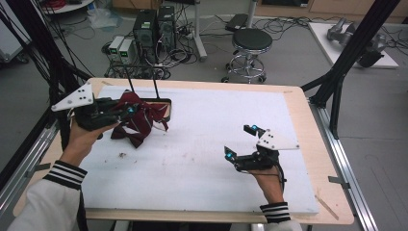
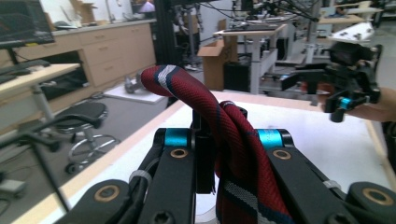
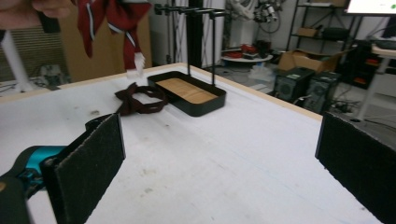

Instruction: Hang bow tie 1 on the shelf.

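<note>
Right gripper view: black tray (image 3: 198,105) with bare wooden floor.

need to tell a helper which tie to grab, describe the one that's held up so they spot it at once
On the white table, look to the far left corner by the black rack tray. The left tool is shut on a dark red striped tie, lifted off the surface. Unlike the dark tie lying flat beside the tray, it hangs in the air with pale stripes.

Your left hand-held gripper (image 1: 126,111) hides part of the tie (image 1: 140,118), tie's top cut off in right gripper view, tray (image 1: 163,102) half covered by tie.
</note>
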Motion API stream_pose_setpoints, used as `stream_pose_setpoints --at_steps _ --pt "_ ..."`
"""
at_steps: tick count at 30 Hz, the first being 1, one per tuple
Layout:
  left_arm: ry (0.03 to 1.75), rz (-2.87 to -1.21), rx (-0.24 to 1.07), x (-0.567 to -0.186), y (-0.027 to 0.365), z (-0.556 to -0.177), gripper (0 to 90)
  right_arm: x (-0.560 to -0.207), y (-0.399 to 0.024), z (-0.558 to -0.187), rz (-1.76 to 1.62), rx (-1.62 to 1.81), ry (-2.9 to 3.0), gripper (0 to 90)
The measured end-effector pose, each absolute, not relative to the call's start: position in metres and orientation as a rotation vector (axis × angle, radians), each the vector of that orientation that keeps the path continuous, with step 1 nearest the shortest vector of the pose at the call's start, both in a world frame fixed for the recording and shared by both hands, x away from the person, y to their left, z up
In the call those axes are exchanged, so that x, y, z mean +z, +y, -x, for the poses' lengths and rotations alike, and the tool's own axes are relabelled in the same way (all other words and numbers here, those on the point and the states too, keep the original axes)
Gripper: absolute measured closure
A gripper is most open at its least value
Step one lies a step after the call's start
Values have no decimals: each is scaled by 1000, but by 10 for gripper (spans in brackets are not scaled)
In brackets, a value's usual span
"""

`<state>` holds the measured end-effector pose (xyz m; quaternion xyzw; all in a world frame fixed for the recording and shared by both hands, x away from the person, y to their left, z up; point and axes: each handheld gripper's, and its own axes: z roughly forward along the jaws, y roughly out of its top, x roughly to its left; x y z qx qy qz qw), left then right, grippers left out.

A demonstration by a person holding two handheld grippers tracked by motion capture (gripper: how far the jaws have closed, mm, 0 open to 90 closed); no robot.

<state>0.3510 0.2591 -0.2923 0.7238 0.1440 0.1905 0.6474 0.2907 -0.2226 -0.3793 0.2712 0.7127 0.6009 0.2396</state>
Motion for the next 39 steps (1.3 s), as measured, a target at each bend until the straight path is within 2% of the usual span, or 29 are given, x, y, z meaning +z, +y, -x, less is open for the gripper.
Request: stream_pose_setpoints --at_steps 15,39 --pt "434 -1587 562 -279 299 -360 820 -402 -265 -274 -835 1606 1828 6" --pt "578 -1532 703 -272 344 -388 820 -436 -285 -263 -909 1526 1744 6"
